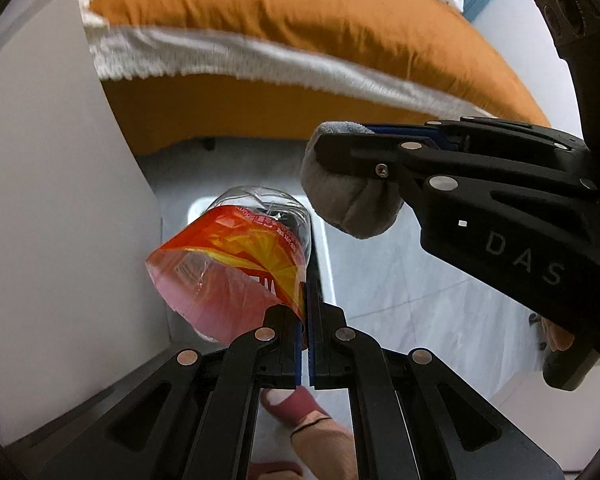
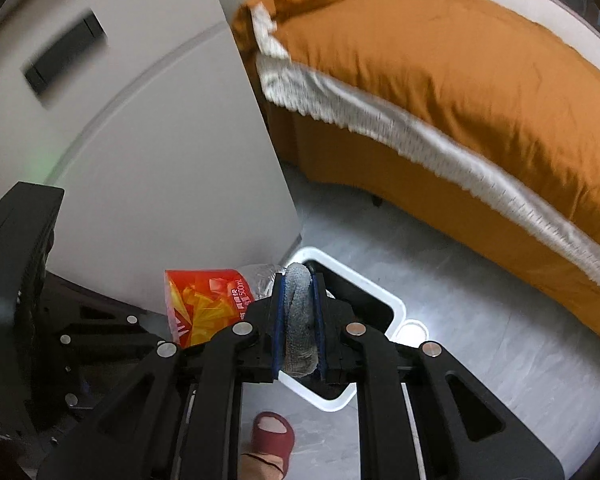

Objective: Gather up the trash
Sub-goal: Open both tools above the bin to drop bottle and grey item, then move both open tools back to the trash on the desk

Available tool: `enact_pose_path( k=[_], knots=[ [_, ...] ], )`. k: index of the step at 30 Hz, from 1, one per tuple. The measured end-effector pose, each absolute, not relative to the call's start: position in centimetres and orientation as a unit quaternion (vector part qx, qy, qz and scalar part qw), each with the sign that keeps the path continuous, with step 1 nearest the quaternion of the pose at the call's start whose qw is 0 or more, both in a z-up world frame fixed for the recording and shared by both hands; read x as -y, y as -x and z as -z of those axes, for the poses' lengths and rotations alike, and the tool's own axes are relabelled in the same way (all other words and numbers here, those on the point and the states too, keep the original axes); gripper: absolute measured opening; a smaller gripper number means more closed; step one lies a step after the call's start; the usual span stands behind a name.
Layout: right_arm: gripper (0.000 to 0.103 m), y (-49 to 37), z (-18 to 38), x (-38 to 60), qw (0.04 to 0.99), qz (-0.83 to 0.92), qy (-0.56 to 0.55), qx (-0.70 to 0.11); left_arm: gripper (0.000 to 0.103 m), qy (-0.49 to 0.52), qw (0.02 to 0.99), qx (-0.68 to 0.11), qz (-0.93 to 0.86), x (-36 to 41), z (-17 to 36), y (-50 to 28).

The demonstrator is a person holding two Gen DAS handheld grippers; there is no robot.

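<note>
A crushed clear plastic bottle (image 1: 236, 264) with an orange-red label hangs from my left gripper (image 1: 307, 288), which is shut on the edge of the label. To its right, my right gripper (image 1: 332, 140) is shut on a grey cloth wad (image 1: 348, 200). The right wrist view shows that wad (image 2: 298, 312) pinched between the blue pads of the right gripper (image 2: 298, 280), with the bottle (image 2: 208, 300) just to the left. Both items hang over a white trash bin (image 2: 396, 306) with a black liner. Its rim (image 1: 328, 256) also shows behind the bottle.
A bed with an orange cover (image 2: 460, 80) and a white fringe fills the far right. A white cabinet side (image 2: 160, 160) stands close on the left of the bin. A person's foot in a red slipper (image 2: 272, 432) rests on the grey tiled floor (image 2: 480, 340).
</note>
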State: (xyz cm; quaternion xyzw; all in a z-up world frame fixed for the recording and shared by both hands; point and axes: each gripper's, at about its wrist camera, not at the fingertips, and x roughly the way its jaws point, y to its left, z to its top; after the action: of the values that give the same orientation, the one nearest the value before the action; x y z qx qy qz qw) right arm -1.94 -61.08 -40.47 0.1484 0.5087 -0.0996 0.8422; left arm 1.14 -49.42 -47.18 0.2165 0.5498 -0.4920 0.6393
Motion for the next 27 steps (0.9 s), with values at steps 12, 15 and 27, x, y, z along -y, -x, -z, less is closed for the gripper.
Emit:
enact_pose_path(
  k=[12,15,27],
  knots=[
    [0.098,2.0,46.8,61.9,0.831,0.119,-0.154,-0.522,0.098,-0.2,0.635,-0.565,0.487,49.3,53.1,-1.8],
    [0.098,2.2,45.8,61.6,0.834,0.118,-0.149,-0.519,0.098,-0.2,0.645,-0.556,0.484,49.1,51.5,-1.7],
    [0.098,2.1,34.6,61.0,0.863,0.121,-0.137,-0.471,0.098,-0.173,0.685,-0.518,0.482,48.1,40.0,-2.4]
  ],
)
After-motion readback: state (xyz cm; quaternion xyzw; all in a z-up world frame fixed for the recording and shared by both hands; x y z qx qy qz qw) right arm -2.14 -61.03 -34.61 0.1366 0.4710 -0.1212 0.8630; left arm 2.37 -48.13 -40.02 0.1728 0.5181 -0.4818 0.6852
